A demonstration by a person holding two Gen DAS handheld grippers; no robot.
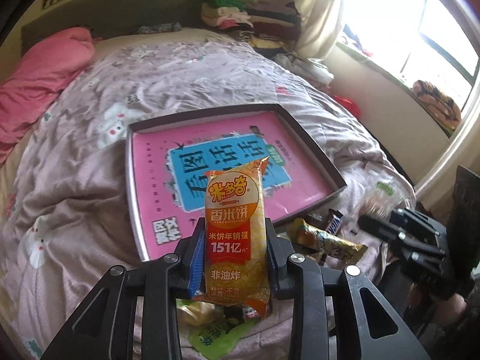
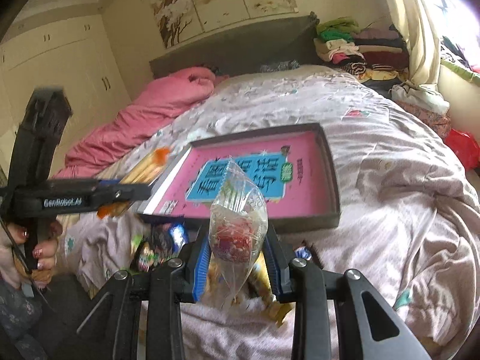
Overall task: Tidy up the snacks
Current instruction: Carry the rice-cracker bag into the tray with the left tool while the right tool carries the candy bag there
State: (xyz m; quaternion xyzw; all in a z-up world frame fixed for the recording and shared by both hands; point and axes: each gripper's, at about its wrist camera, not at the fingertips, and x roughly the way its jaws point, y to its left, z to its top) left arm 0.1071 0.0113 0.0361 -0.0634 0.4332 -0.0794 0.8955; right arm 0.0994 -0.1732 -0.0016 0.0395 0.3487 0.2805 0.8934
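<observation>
Left wrist view shows your left gripper (image 1: 235,246) clamped on an orange rice cracker packet (image 1: 235,234), held upright just in front of the pink-lined tray (image 1: 312,138) on the bed (image 1: 75,180). Right of that tray's near corner, loose snacks (image 1: 327,237) lie on the quilt. Your right gripper (image 2: 237,250) pinches a clear candy bag (image 2: 237,225), also raised before the tray's near edge.
</observation>
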